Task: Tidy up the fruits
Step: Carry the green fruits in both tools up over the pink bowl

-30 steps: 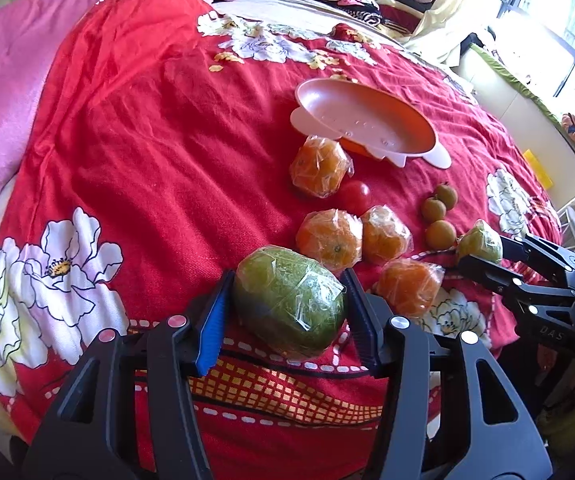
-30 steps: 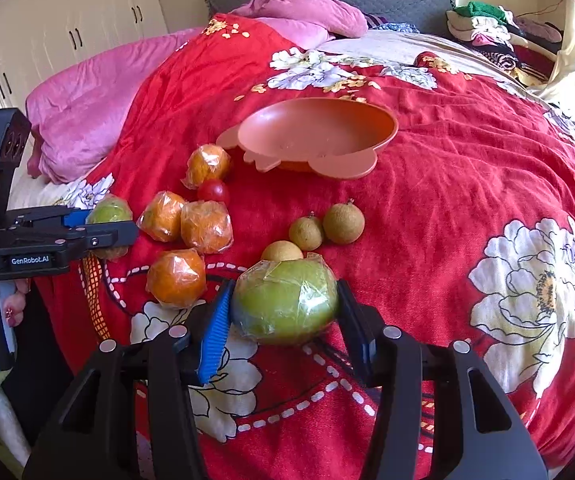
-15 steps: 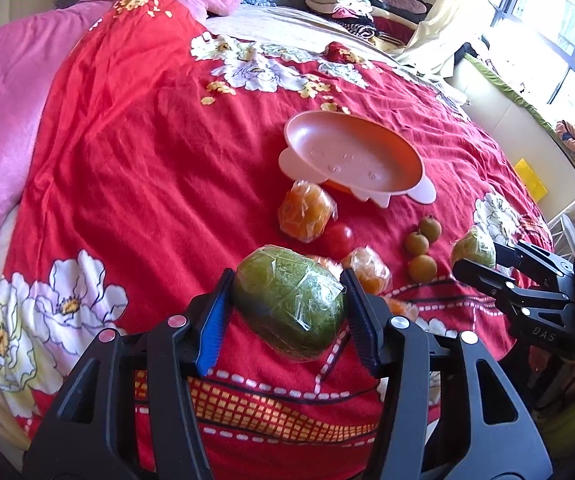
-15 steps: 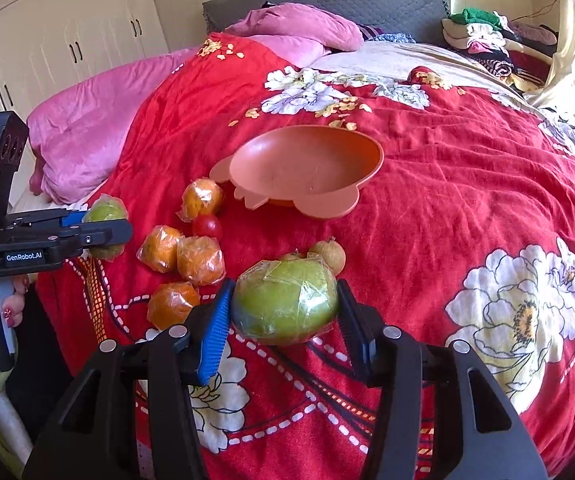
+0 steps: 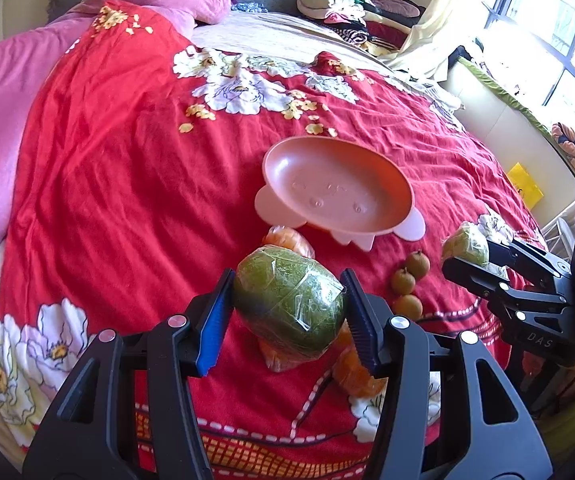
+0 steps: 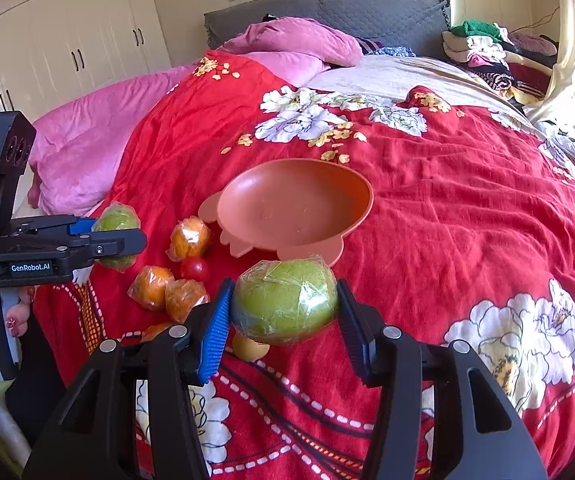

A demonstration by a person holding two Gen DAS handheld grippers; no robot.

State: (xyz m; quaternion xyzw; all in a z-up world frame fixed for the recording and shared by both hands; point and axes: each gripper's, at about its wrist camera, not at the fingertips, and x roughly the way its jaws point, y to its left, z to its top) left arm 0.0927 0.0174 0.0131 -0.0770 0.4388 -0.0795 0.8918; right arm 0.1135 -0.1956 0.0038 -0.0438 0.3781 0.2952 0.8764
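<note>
My left gripper [image 5: 287,312] is shut on a plastic-wrapped green fruit [image 5: 289,306] and holds it above the red bedspread. My right gripper [image 6: 285,312] is shut on another wrapped green fruit [image 6: 285,300], also in the air. An empty pink bowl [image 5: 391,196] sits on the bed beyond both; it also shows in the right wrist view [image 6: 347,200]. Wrapped oranges [image 6: 151,286], a small red fruit [image 6: 195,269] and brown round fruits [image 5: 403,280] lie in front of the bowl. The other gripper shows at the right [image 5: 467,256] and at the left [image 6: 117,236] of each view.
A red flowered bedspread [image 6: 467,220] covers the bed, with pink bedding [image 6: 95,152] at the left. Folded clothes [image 6: 483,52] are piled at the headboard corner. White wardrobes [image 6: 67,40] stand at the left and a window [image 5: 547,20] at the right.
Both grippers have risen with their green fruits, away from the bedspread, and the bowl now sits nearer the view centres. The loose fruits look lower and partly hidden behind the held fruits.
</note>
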